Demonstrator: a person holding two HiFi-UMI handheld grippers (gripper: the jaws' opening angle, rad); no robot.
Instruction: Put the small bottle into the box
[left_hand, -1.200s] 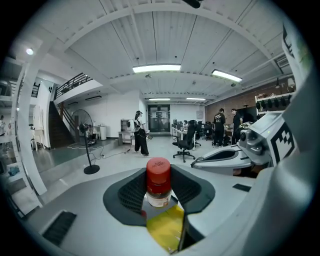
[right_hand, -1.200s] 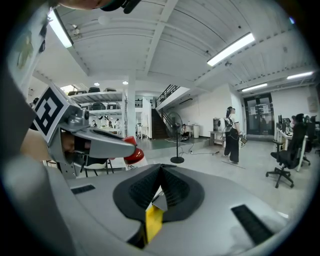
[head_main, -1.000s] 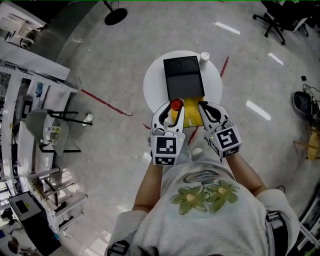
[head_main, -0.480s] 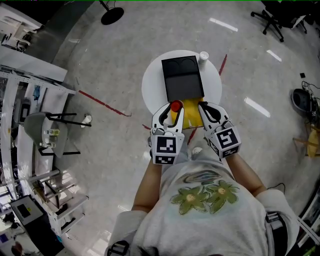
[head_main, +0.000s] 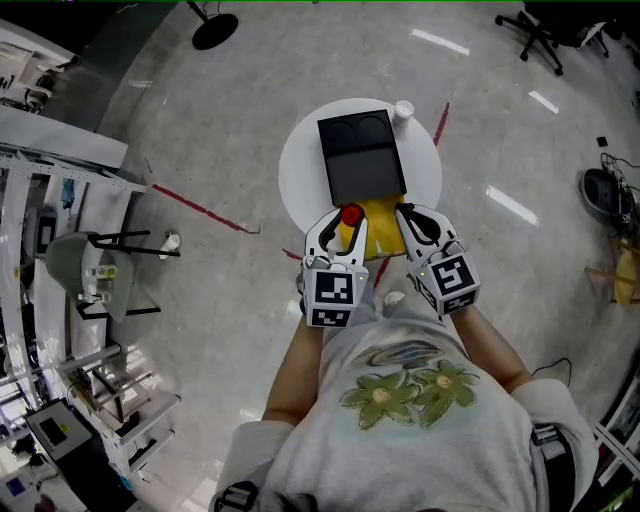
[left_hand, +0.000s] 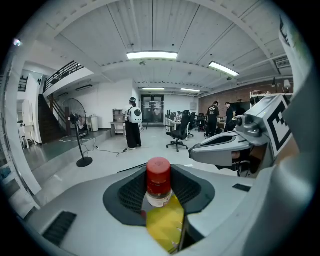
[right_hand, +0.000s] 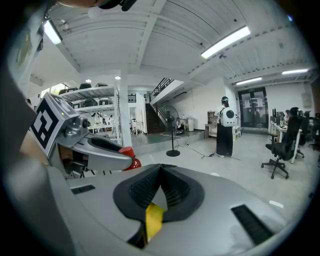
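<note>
**Holding the small bottle just short of the box**

We clamp our left hand-held gripper (head_main: 338, 226) on the small bottle (left_hand: 159, 183), red cap up, ready for lowering. Our right hand-held gripper (head_main: 413, 220) pinches a yellow sheet (head_main: 381, 222) at the black box (head_main: 362, 160) on the round worktop (head_main: 298, 170), likely steadying it. We cannot read the bottle's label.

Left gripper (left_hand: 159, 194): jaws pressed on small bottle (left_hand: 158, 175), upright, red cap on top. Yellow crumpled material (left_hand: 165, 227) just below bottle, touching. Right gripper (left_hand: 220, 147) right of bottle, apart. Standing fan (left_hand: 80, 125) far left of bottle, beyond it.
</note>
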